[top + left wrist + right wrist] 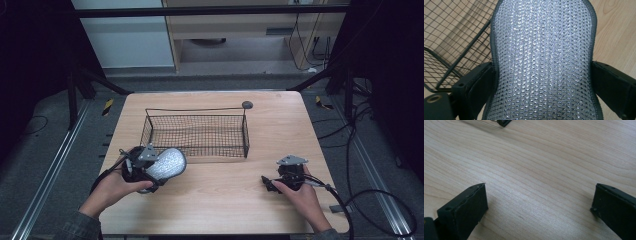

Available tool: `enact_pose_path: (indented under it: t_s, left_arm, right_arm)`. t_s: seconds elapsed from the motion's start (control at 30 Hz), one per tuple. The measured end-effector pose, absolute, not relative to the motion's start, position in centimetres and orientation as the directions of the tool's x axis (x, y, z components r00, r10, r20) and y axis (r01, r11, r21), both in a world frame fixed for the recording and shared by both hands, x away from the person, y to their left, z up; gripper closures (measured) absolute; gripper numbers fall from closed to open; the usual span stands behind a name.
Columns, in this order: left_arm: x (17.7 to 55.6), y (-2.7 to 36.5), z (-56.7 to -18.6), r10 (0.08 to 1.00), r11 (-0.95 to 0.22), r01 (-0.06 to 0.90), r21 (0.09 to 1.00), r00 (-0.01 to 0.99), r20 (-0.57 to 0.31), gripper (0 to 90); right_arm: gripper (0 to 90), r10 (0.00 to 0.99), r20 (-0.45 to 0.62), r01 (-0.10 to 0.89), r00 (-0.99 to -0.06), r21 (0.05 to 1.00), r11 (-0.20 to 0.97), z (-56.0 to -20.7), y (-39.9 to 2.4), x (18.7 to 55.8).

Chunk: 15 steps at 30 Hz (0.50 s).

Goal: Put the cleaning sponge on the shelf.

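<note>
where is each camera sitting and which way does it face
High view: above the person's side, looking forward and down on the table; both forearms, left gripper, right gripper.
Left gripper view: on the left gripper, along its jaws shut on a silver mesh pad.
Right gripper view: on the right gripper, open jaws over bare wood.
Shared: high and left views both show the wire basket.

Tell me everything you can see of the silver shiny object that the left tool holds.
The silver object is an elongated, rounded piece covered in a glittering, scale-like mesh texture, with a dark grey stitched edge around it. It looks like fabric or padded material. The left tool is shut on it, one jaw pressing on each long side. It is held near the front left corner of the black wire basket, above the wooden table.
</note>
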<state>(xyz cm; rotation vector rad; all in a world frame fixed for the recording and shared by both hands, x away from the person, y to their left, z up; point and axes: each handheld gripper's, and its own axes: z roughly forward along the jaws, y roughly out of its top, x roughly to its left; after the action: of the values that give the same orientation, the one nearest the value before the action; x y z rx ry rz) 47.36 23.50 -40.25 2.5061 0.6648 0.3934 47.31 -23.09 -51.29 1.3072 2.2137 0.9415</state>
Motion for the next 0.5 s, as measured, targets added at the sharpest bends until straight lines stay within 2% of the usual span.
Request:
enact_pose_path:
  t_s: [0.5]
  left_arm:
    - [49.8,24.2,-37.9,0.516,-0.765,0.358,0.534,0.838,0.178,6.2]
  right_arm:
    - [0.4,0.875,-0.002,0.606,-0.483,0.721,0.336,-51.3,-23.1,47.3]
